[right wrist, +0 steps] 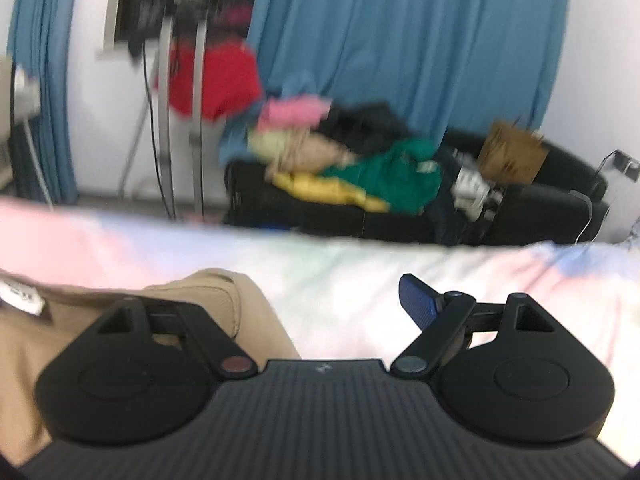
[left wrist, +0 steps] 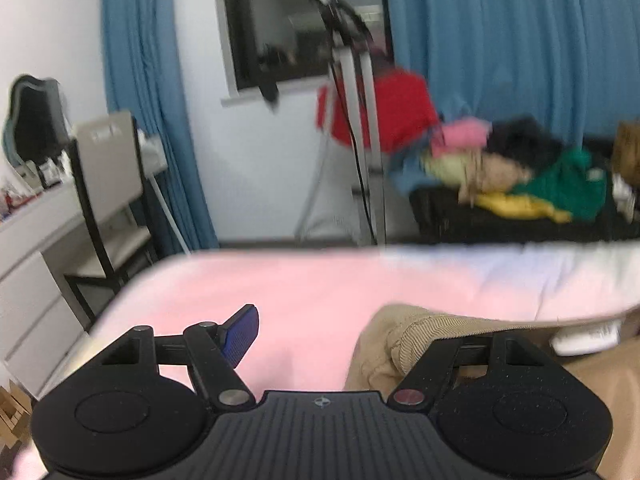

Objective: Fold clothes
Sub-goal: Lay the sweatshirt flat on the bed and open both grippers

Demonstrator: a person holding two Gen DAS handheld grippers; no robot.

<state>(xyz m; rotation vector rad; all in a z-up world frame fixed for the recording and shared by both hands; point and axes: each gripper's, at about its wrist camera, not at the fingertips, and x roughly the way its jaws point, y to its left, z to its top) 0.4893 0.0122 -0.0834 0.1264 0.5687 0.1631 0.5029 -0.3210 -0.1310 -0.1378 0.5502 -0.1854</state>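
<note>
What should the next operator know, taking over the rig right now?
Left gripper: open, its right finger hidden under the tan corduroy garment.
Right gripper: open, its left finger hidden under the same garment's edge; blue pad of the other finger is bare.
The garment lies on the pink-and-white bedspread, white label showing. Whether either finger touches cloth cannot be told.
A pile of mixed coloured clothes waits on the black sofa behind.
Done: no finished fold visible.
Left: grip the garment, fold it, probably then the pile.
</note>
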